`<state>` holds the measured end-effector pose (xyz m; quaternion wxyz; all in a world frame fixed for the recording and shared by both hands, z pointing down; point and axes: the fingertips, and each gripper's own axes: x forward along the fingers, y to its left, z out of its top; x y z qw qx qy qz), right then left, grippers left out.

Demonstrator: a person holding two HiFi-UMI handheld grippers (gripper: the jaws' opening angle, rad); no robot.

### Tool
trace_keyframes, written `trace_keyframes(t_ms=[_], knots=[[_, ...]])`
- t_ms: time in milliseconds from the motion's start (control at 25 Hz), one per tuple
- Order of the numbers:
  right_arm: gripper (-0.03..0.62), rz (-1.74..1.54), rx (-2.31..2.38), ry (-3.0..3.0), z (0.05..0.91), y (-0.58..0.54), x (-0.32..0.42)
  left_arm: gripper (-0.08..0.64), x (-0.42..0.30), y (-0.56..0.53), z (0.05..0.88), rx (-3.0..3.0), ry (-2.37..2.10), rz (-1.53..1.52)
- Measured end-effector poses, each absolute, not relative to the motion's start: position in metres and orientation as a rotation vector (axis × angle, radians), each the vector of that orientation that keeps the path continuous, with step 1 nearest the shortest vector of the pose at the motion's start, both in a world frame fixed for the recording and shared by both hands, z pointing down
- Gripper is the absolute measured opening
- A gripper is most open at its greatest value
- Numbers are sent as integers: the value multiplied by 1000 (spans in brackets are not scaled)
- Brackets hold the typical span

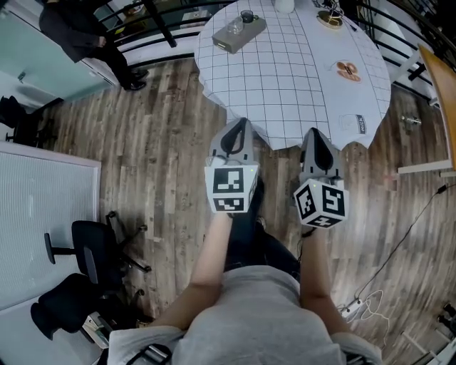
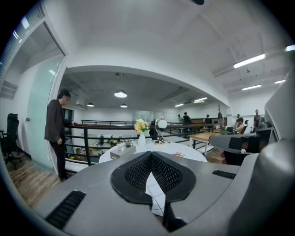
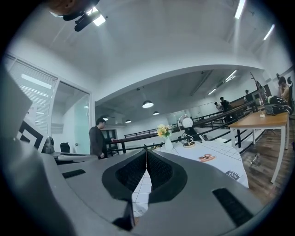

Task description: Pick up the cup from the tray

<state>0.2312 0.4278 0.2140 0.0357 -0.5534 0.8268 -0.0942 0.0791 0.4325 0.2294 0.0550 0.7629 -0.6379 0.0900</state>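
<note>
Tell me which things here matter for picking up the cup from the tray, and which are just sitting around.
For the job:
- cup
- tray it stands on
- left tongs and right tongs, both shut and empty, at the near edge of the table

Just lying about:
- vase of flowers
- globe lamp
- office chair
- person at the railing

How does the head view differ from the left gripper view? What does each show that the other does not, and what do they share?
Only the head view shows the marker cubes on the left gripper and the right gripper, the person's forearms, and an office chair beside the person.

Only the left gripper view shows the yellow flowers, the ceiling lamps and people at far desks.

Both show the round table, the tray with the cup on it, well away from the shut jaws, and a person standing at the railing.
</note>
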Motion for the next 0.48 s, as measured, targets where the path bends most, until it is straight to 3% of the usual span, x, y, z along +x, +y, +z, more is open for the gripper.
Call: trace_keyframes(t_ms=[480], knots=[[9, -320, -1775, 2516, 230, 307, 213, 8, 58, 304, 244, 2329, -1879, 247]])
